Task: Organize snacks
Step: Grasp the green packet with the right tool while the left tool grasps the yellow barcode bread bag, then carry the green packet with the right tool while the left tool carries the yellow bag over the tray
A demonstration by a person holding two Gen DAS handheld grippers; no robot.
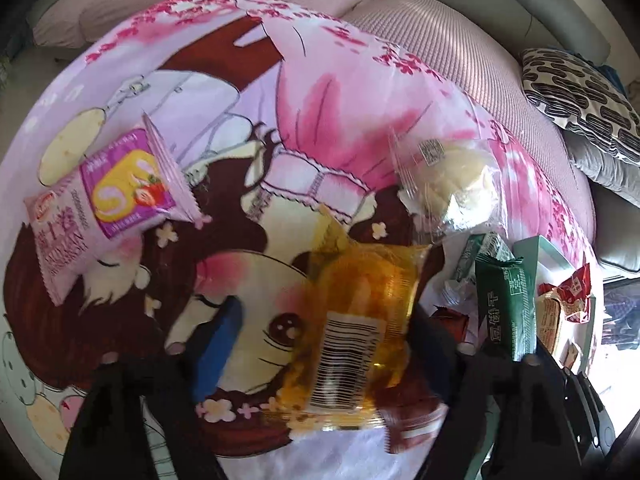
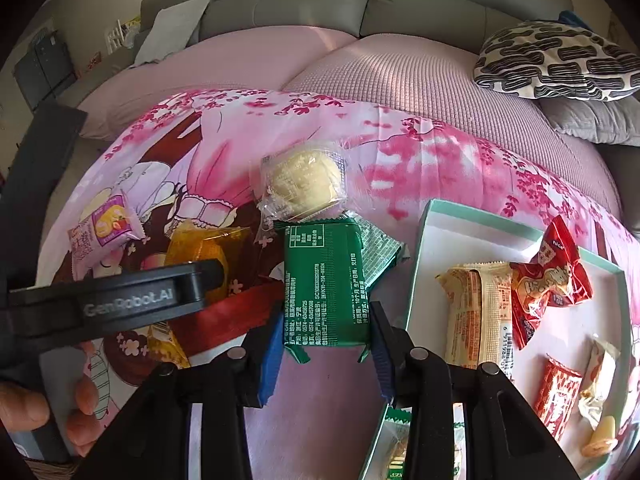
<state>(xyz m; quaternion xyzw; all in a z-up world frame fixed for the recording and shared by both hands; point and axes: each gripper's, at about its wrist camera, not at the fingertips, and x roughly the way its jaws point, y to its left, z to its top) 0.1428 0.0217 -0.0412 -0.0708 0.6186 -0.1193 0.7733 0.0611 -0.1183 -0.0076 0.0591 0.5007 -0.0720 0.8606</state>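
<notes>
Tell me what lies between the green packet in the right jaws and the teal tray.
Only bare pink printed cloth separates the green packet from the teal tray's near wall, as the right wrist view shows; no other snack sits in that gap.

Green snack packet clamped upright, amber packet flat on blanket

This is a home living room. A grey upholstered sofa with seamed back cushions runs across the rear, its wide seat covered by a pink quilted pad. A black-and-white patterned throw pillow rests on a folded grey blanket at the right end. A pink cartoon-print cloth with blossoms is spread in front, and a dark cabinet stands by the far left wall.
</notes>
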